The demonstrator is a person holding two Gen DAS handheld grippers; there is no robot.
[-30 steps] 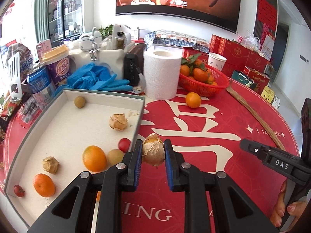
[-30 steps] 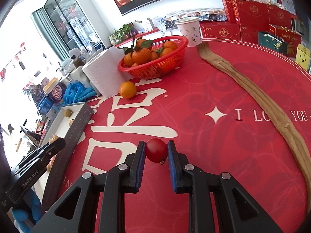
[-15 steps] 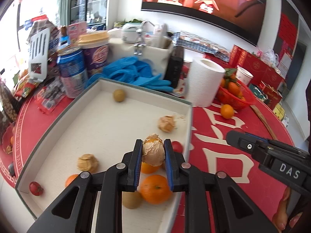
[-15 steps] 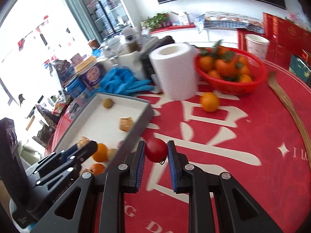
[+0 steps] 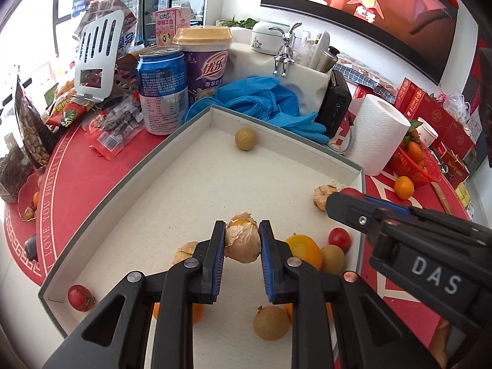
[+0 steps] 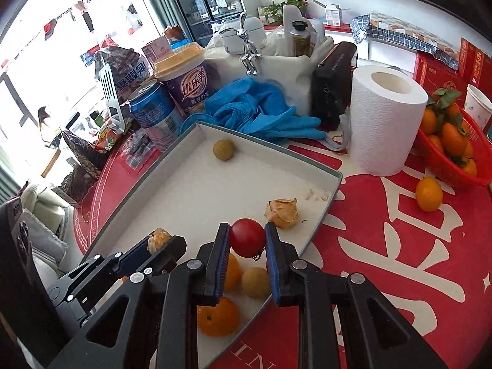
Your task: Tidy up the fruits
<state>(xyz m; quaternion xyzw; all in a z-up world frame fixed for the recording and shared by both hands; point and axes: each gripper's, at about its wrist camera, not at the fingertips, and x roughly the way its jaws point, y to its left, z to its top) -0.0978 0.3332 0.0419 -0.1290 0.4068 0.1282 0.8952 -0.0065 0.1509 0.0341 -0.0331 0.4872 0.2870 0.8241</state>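
Both grippers moved over tray; underlying fruit partly hidden.

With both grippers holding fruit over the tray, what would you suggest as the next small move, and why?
Probably lower the left gripper a little and open it, setting the husked fruit on the bare tray floor. It is already above the tray, with open space ahead. The right gripper, shut on the red tomato, could follow near the tray's right edge.
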